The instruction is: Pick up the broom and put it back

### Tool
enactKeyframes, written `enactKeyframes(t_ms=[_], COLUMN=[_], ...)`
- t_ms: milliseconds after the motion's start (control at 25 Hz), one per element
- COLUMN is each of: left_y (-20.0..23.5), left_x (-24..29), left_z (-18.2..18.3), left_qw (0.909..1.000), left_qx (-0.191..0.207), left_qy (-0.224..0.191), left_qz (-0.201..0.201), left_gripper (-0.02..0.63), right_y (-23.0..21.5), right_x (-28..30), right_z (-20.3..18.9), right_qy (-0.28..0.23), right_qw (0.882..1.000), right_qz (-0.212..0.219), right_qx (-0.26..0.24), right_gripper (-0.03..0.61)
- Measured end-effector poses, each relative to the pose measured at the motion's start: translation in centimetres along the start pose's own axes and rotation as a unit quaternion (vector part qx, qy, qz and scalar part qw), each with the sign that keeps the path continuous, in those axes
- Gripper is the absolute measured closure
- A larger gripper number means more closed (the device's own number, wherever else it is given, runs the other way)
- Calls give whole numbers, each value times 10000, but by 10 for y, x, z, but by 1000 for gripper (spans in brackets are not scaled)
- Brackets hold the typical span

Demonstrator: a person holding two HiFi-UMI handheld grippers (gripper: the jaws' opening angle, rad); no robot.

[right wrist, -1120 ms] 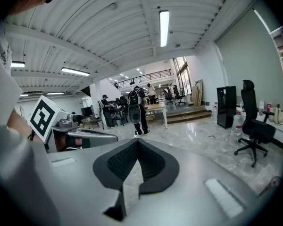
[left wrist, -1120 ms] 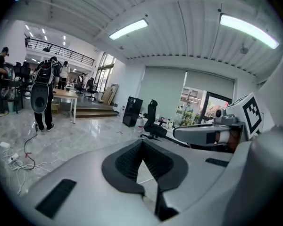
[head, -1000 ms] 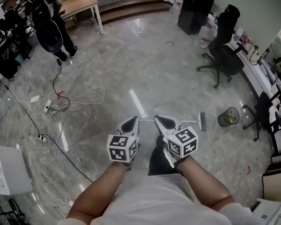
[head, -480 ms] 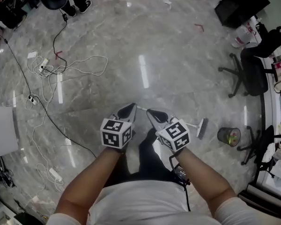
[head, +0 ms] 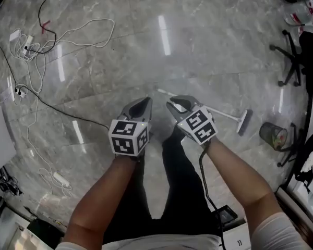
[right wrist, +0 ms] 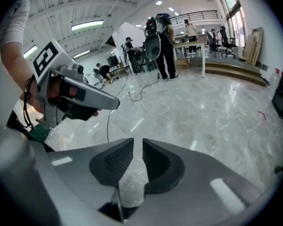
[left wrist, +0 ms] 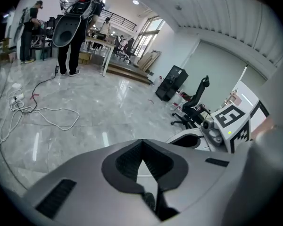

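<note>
Broom (head: 244, 122), with a long thin pale handle and a grey brush head, lies flat on the glossy grey marble floor (head: 198, 51), not picked up. The person is bent low over its handle end with both arms out. The left claw (head: 142, 106), grey with a black-and-white marker cube, sits just beside the broom's handle tip on the side away from the brush. Its own view shows the ribbed black pads (left wrist: 127, 161) meeting at the tip, together, with nothing gripped. The right claw (head: 176, 106), same build, lies across the broom's handle near that tip in the head view. Can't tell if it touches. Its jaws have just been opening. In the right gripper view a narrow gap stands between the pads (right wrist: 158, 161), with only bare floor showing through and no handle in it. The black mesh waste bin (head: 274, 135) stands just past the broom's brush head, with something yellow-green inside. The black office chair (head: 297, 61) stands further out on the brush side, apart from the broom. White cables (head: 68, 33) with power strips sprawl well apart from the broom, out beyond its handle end.
</note>
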State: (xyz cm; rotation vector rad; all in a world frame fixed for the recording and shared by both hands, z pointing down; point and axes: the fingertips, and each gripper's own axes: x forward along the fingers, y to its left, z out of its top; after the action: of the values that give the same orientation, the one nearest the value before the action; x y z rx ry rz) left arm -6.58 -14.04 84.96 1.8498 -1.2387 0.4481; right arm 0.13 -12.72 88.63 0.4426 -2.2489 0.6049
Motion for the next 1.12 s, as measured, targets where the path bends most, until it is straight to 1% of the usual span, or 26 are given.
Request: enactKeyframes(t_ms=[120,280,440,560,640,760,880,960,1080,1120], left_y=[44,96,144,178,194,217,235,244,250,250], left_x=[49,115,164,188,201,216,225,228,231,232], left_z=[-48,-111,-166,-203,-226,-253,-267,-269,-269,-269], left_qw=[9998,9993,9988,9983,9981,9976,9972,9970,9969,9969], left_qx=[-27,-187,-313,-337,-314,-309,-394,-455,-494,-501], left_qy=[165,294,354,464,529,611,633,616,596,598], left_qz=[69,131,149,107,63,38,80,108,117,114], left_gripper=[609,609,609,609,609,609,609,609,609,609], right_y=[-22,-56,-87,-107,-122,-141,-150,-155,-155,-154], right_x=[77,171,258,323,359,397,418,424,425,425], right_z=[-64,-158,-239,-291,-324,-364,-398,-406,-406,-406], right_qy=[486,1166,1800,2159,2444,2822,3198,3281,3208,3206], right_qw=[9984,9912,9786,9676,9593,9485,9342,9290,9264,9247], right_qz=[110,141,133,91,10,-110,-109,-192,-209,-164], right_qx=[-277,-603,-990,-1308,-1412,-1436,-1579,-1700,-1959,-2045], right_gripper=[492,460,436,434,421,410,410,422,430,455])
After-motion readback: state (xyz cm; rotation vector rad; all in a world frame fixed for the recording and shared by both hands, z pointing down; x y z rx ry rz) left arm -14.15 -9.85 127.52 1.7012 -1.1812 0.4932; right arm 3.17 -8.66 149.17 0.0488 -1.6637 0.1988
